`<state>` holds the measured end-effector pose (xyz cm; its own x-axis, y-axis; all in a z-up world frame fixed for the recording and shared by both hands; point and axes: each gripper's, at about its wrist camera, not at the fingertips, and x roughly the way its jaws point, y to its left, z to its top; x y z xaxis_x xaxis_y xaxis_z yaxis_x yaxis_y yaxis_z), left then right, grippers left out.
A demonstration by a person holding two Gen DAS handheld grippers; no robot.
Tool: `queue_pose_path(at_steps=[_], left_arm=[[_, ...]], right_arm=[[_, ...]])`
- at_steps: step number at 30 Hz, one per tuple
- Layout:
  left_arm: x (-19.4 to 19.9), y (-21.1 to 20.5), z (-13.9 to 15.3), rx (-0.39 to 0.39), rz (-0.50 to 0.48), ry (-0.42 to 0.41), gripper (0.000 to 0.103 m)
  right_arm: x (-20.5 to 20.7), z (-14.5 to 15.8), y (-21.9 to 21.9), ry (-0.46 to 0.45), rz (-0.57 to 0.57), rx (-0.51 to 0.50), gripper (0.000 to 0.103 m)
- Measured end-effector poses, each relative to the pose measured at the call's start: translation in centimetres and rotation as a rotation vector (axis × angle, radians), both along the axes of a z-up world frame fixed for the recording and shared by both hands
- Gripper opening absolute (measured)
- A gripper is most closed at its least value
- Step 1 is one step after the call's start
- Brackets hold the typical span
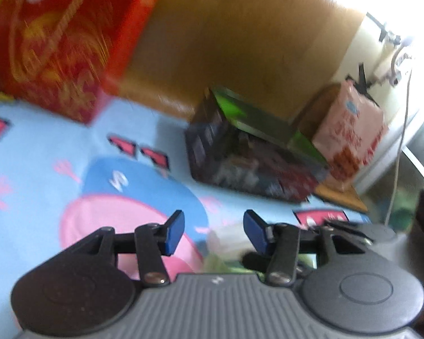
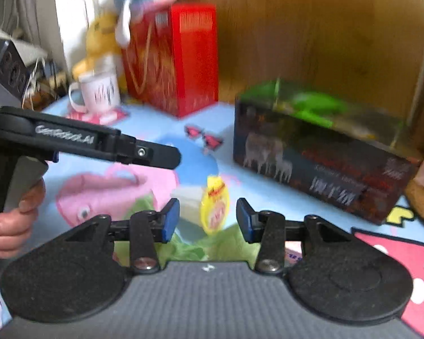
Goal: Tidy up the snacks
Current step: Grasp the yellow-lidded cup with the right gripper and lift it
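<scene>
Yellow snack packet (image 2: 214, 207) lying flat on cartoon-print mat (image 2: 240, 180), just ahead of right gripper (image 2: 207, 220). Jaws of right gripper and left gripper (image 1: 213, 230) parted, empty. Probably light, crinkly, slippery; best pinched across 1 sealed edge.

Yellow snack packet (image 2: 215, 207) between parted fingers (image 2: 171, 220) — untouched

- One red gift bag (image 2: 172, 59)
- One dark box with a green top (image 2: 319, 152)
- One pink snack packet (image 1: 350, 135)
- One white mug (image 2: 99, 90)
- One yellow plush toy (image 2: 99, 39)
- One small yellow snack packet (image 2: 214, 206)
- Two grippers: left gripper (image 1: 213, 233), right gripper (image 2: 207, 220)
</scene>
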<state>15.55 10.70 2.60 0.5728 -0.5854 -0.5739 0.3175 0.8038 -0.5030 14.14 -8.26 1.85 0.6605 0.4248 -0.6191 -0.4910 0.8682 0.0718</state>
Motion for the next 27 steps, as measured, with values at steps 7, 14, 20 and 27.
queue_pose_path(at_steps=[7, 14, 20, 27], left_arm=[[0.2, -1.3, -1.5, -0.026, -0.045, 0.02, 0.035], [0.5, -1.8, 0.5, -0.03, -0.031, -0.034, 0.032], [0.8, -3.1, 0.4, 0.053, -0.018, -0.039, 0.032], [2.8, 0.4, 1.4, 0.004, 0.12, -0.051, 0.052]], right_arm=[[0.7, -2.0, 0.6, -0.03, -0.002, 0.026, 0.047], [0.5, -1.4, -1.4, -0.061, -0.062, 0.13, 0.02], [-0.4, -0.9, -0.8, -0.096, -0.038, 0.053, 0.021], [1.4, 0.3, -1.4, -0.067, 0.006, 0.047, 0.057]])
